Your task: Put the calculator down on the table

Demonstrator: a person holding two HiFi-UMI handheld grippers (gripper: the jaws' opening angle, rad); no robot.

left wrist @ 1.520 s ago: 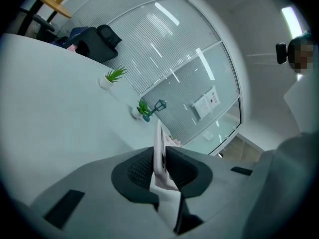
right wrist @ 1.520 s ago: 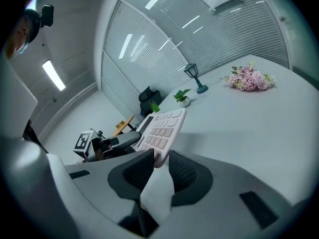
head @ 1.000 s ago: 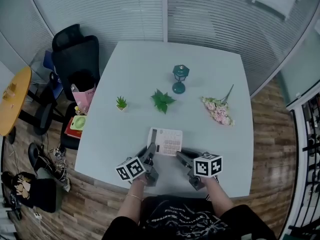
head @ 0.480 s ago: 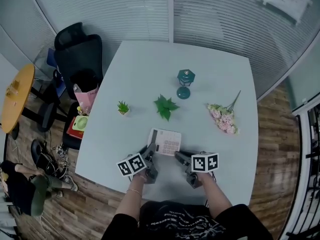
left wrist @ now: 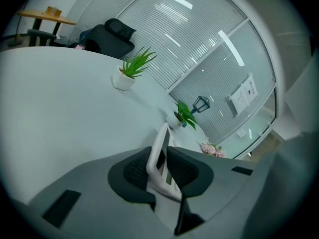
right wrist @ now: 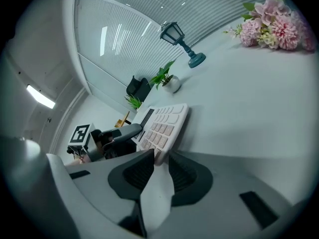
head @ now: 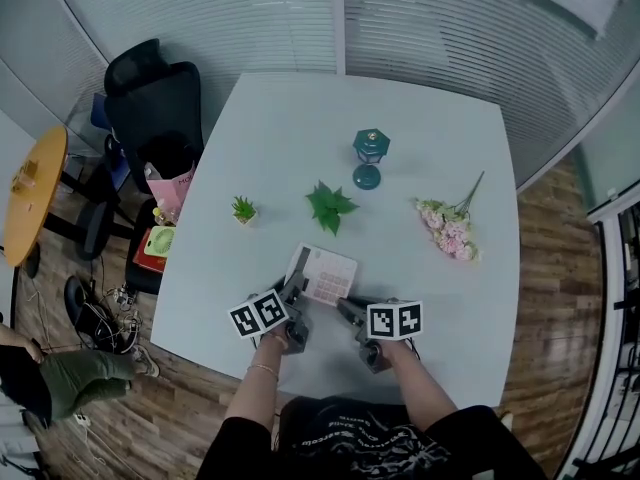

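Two grippers hold one calculator [head: 325, 273] over the surface [head: 400, 148]. The left gripper [left wrist: 162, 159] has fingers on its edge, just loosening. The right gripper [right wrist: 158, 166] has fingers clamped on a corner.

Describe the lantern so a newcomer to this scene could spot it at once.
Start at the pale table in front of the slatted glass wall. Towards its far side, beyond the leafy plant, stands the lantern. Only it is dark teal and upright on a round foot, unlike the spiky potted plant, pink flowers and white calculator.

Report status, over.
Left gripper on calculator edge, jaws just opening. Right gripper clamps its corner. Calculator tilted, not flat on table. Nothing in the way.
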